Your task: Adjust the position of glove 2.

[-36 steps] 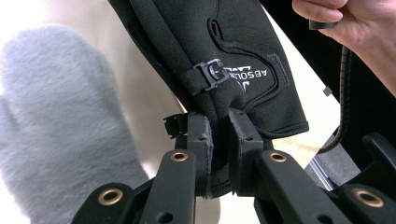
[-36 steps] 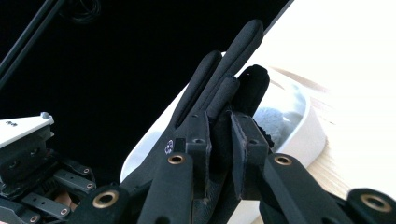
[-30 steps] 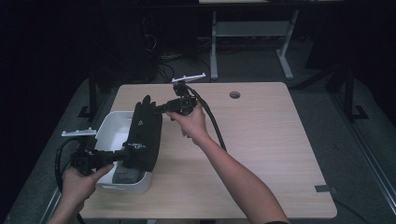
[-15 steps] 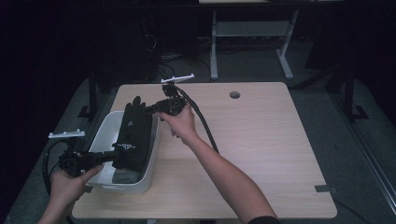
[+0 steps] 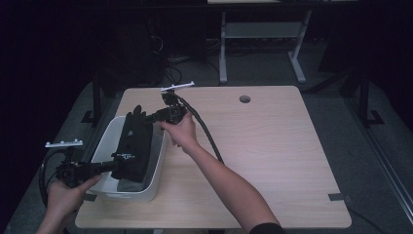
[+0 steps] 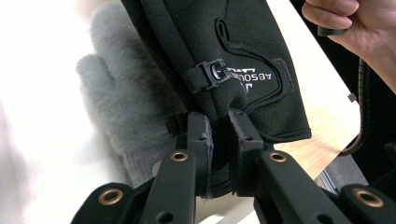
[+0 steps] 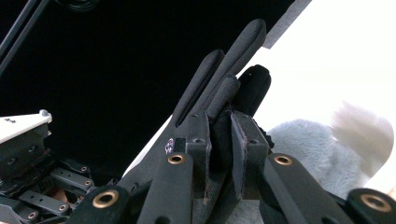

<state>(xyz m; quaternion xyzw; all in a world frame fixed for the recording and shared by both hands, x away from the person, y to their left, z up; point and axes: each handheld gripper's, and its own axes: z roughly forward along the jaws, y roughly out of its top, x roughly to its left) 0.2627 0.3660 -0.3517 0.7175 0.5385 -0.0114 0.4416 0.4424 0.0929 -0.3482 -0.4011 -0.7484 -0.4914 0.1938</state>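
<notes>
A black glove [image 5: 134, 144] hangs stretched over a white bin [image 5: 108, 140] at the table's left side. My left gripper [image 5: 113, 165] is shut on the glove's cuff end [image 6: 219, 140], near the white lettering and buckle strap. My right gripper [image 5: 152, 118] is shut on the glove's finger end [image 7: 219, 130]. Inside the bin lies a grey fuzzy glove [image 6: 116, 93], also seen under the black glove [image 7: 308, 144] in the right gripper view.
The wooden table [image 5: 272, 146] has a round cable hole [image 5: 245, 99] near its far edge. A black cable [image 5: 204, 131] trails from the right gripper across the table. Dark floor and desk legs [image 5: 297, 58] lie beyond the table.
Both grippers have moved left and slightly down with the black glove held between them, bringing it lower over the bin.
</notes>
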